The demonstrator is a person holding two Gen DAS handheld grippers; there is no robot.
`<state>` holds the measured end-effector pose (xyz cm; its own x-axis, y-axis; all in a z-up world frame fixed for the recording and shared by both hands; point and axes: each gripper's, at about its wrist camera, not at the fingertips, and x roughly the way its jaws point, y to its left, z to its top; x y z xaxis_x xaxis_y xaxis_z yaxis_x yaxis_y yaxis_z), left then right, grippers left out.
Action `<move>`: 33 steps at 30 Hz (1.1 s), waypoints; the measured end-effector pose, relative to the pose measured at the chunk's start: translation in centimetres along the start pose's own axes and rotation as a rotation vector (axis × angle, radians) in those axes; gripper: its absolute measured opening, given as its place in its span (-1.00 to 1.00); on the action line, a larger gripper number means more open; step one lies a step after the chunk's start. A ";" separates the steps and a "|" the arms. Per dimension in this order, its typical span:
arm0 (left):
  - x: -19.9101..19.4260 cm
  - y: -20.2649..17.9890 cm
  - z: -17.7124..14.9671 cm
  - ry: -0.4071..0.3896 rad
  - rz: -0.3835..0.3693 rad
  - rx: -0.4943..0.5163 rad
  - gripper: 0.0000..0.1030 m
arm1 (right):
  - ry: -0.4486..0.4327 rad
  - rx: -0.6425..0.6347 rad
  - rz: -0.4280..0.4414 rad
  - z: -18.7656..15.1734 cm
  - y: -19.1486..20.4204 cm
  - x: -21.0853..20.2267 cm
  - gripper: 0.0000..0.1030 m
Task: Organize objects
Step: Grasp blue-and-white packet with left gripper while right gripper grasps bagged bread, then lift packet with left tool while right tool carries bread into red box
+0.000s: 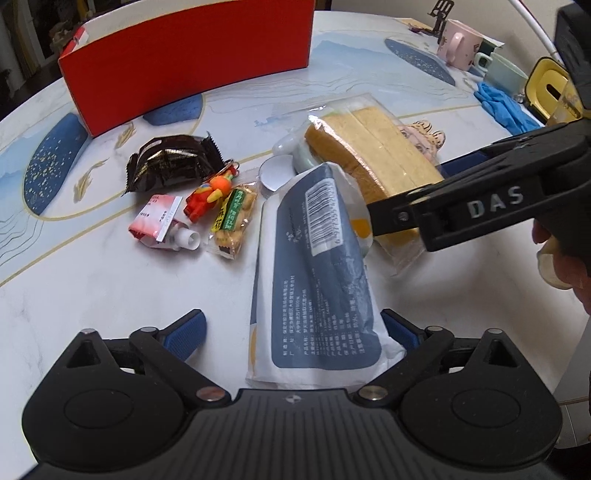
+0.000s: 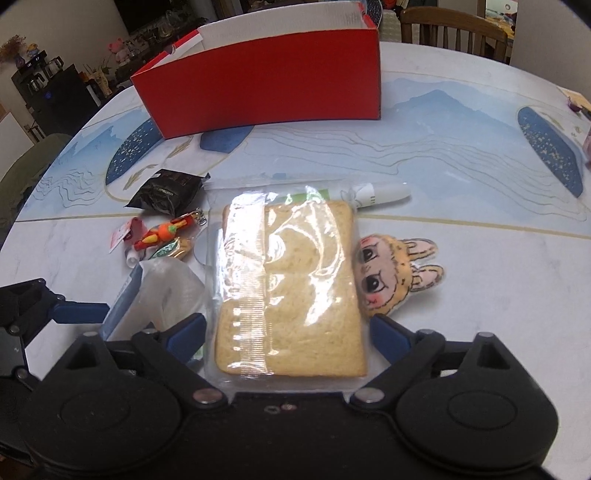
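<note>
Counter edges and the room behind

The marble-look counter (image 1: 110,280) carries blue and gold ovals. At its far right edge a pink mug (image 1: 460,50) stands just beside a pale green mug (image 1: 504,72), with a black stand (image 1: 441,14) behind them; blue gloves (image 1: 502,107) lie crumpled next to a yellow container (image 1: 550,90). Beyond the counter are a wooden chair (image 2: 454,31) and a dark cabinet (image 2: 59,96).

Table (image 2: 443,155) is white marble-look with blue speckled ovals, pale blue mountains and thin gold lines. Red box (image 2: 258,85) near the far edge, white inside. Tissue pack (image 1: 317,266) is white with a slate-blue panel, bread (image 2: 295,288) tan in clear wrap, snack bag (image 1: 173,166) black. Gripper pads (image 1: 186,334) are blue.
</note>
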<state>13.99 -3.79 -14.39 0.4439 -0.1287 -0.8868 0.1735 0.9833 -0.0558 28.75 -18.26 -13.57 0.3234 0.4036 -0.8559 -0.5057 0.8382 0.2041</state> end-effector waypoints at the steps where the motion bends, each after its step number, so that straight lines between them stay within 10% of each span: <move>1: -0.1 0.0 0.0 -0.004 -0.001 0.005 0.82 | 0.002 0.006 0.000 0.0 0.0 0.1 0.77; 5: -0.6 -0.3 0.1 -0.027 -0.012 0.024 0.33 | 0.003 0.023 0.006 0.0 0.0 -0.1 0.67; 13: -1.3 -0.2 0.2 -0.035 -0.086 -0.010 -0.03 | 0.008 0.068 0.010 0.1 -0.2 -0.6 0.55; 33: -6.4 2.0 2.4 -0.135 -0.127 -0.116 -0.05 | -0.095 0.102 0.053 1.7 0.6 -6.5 0.54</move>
<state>13.59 -1.32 -7.77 0.5397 -0.2611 -0.8004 0.1364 0.9653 -0.2229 27.74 -19.78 -7.09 0.3754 0.4772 -0.7946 -0.4416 0.8458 0.2993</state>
